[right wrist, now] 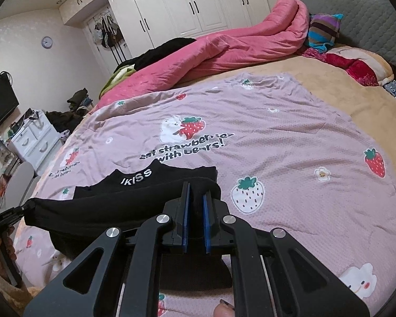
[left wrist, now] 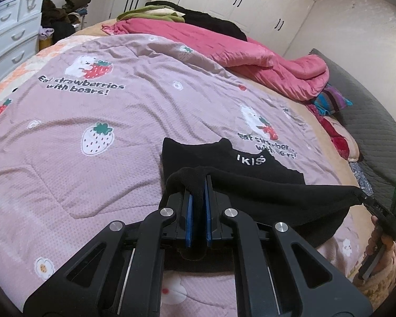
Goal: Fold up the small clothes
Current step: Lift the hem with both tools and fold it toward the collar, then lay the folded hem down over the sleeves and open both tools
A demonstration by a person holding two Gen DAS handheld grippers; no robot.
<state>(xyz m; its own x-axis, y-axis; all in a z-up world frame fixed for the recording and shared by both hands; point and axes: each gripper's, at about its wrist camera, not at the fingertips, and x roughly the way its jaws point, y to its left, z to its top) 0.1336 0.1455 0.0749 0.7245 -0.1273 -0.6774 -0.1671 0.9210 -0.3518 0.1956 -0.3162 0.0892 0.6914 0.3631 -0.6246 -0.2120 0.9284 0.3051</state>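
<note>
Tongs: left tongs (left wrist: 198, 198) and right tongs (right wrist: 196, 206) each pinch one corner of the black garment (left wrist: 264, 185)
Garment: near edge lifted between them; far part with white lettering flat on the strawberry blanket (left wrist: 105, 119)
Risk: uneven pull could skew the fold; thin cloth might slip out
Around: pink quilt (right wrist: 224, 45) and striped pillow (right wrist: 322, 29) well apart; nothing blocks

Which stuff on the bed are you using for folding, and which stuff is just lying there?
Part of the job:
- black garment, held up along one edge
- left gripper, shut on it
- right gripper, shut on it

Just lying about:
- pink quilt
- striped cloth
- red pillow
- white drawers
- strawberry blanket, only the surface underneath
</note>
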